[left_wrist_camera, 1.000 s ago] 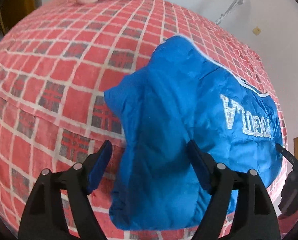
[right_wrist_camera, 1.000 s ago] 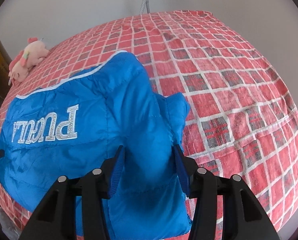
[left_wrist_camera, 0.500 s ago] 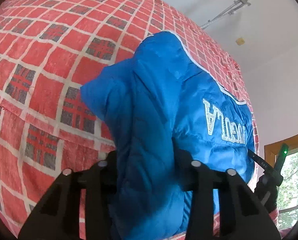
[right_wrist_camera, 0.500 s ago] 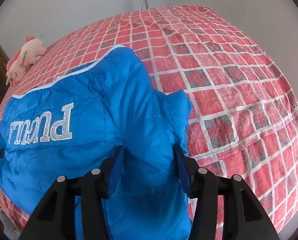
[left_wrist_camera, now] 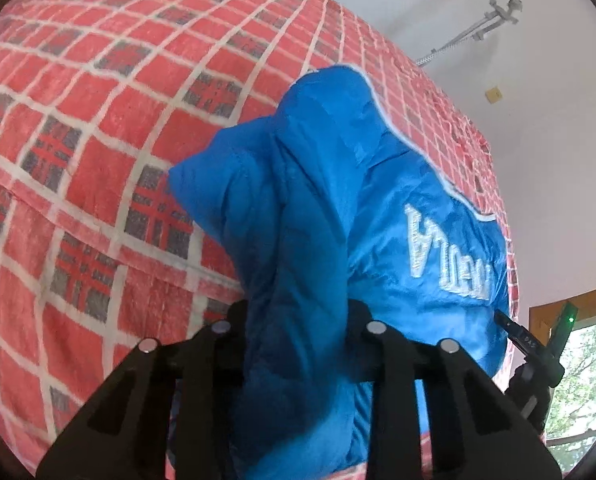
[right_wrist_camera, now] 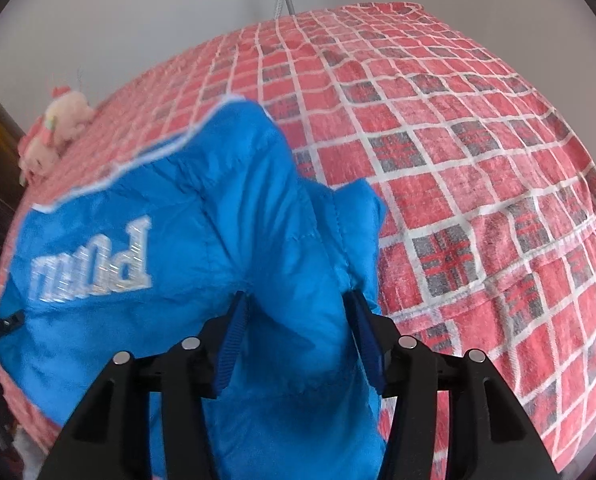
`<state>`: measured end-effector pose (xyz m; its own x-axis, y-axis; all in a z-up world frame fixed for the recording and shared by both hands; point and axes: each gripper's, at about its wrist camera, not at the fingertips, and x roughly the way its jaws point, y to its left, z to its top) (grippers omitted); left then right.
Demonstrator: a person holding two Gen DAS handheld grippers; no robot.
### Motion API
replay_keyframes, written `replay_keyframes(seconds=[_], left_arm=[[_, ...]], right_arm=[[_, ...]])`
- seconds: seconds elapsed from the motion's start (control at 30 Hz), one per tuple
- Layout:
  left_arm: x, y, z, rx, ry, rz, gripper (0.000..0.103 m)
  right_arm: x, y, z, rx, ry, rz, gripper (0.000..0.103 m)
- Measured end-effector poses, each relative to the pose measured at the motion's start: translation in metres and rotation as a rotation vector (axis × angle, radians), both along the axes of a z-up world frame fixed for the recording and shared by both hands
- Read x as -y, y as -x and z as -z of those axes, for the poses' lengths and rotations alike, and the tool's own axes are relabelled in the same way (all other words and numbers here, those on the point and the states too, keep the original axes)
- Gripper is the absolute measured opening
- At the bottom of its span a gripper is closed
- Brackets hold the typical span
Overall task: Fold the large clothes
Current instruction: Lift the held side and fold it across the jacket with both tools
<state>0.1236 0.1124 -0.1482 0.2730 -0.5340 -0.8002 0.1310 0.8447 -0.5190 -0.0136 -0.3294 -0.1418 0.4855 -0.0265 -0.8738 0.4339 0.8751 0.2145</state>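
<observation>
A blue padded jacket (left_wrist_camera: 378, 184) with white lettering lies on a bed near its front edge. In the left wrist view my left gripper (left_wrist_camera: 298, 320) has a thick fold of the jacket's side between its fingers, and its jaws are closing on it. Seen from the right wrist, the jacket (right_wrist_camera: 201, 232) bulges up between the blue pads (right_wrist_camera: 233, 332) of my right gripper (right_wrist_camera: 298, 320), which is shut on the opposite side fold. The right gripper's black tip (left_wrist_camera: 538, 356) shows at the jacket's far end in the left view.
A red, white and grey checked bedcover (left_wrist_camera: 97, 120) spreads under the jacket and fills the right wrist view (right_wrist_camera: 478, 160). A pink plush toy (right_wrist_camera: 53, 132) lies at the bed's far left corner. White walls stand behind, and a window (left_wrist_camera: 578, 380) is at the lower right.
The left jaws went from wide apart around the jacket's edge to squeezed onto a bunched fold. The left view tilted. The right gripper kept its hold and the fabric there puckered upward.
</observation>
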Motion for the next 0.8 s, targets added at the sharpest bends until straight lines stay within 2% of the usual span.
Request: replay_keyframes(seconds=[0.23, 0.4, 0.5, 0.63, 0.8], left_arm=[[0.025, 0.011, -0.061, 0.088, -0.033, 0.053, 0.022], [0.073, 0.024, -0.110, 0.152, -0.027, 0.149, 0.022], [0.105, 0.035, -0.128, 0.183, -0.026, 0.229, 0.022], [0.146, 0.047, -0.133, 0.209, -0.060, 0.311, 0.022], [0.189, 0.050, -0.122, 0.209, -0.114, 0.363, 0.022]], right_arm=[[-0.004, 0.012, -0.045, 0.055, 0.053, -0.057, 0.052], [0.002, 0.019, -0.061, 0.068, 0.028, -0.062, 0.052], [0.003, 0.028, -0.071, 0.083, 0.032, -0.063, 0.052], [0.004, 0.034, -0.080, 0.105, 0.047, -0.072, 0.052], [0.010, 0.041, -0.082, 0.119, 0.034, -0.062, 0.052]])
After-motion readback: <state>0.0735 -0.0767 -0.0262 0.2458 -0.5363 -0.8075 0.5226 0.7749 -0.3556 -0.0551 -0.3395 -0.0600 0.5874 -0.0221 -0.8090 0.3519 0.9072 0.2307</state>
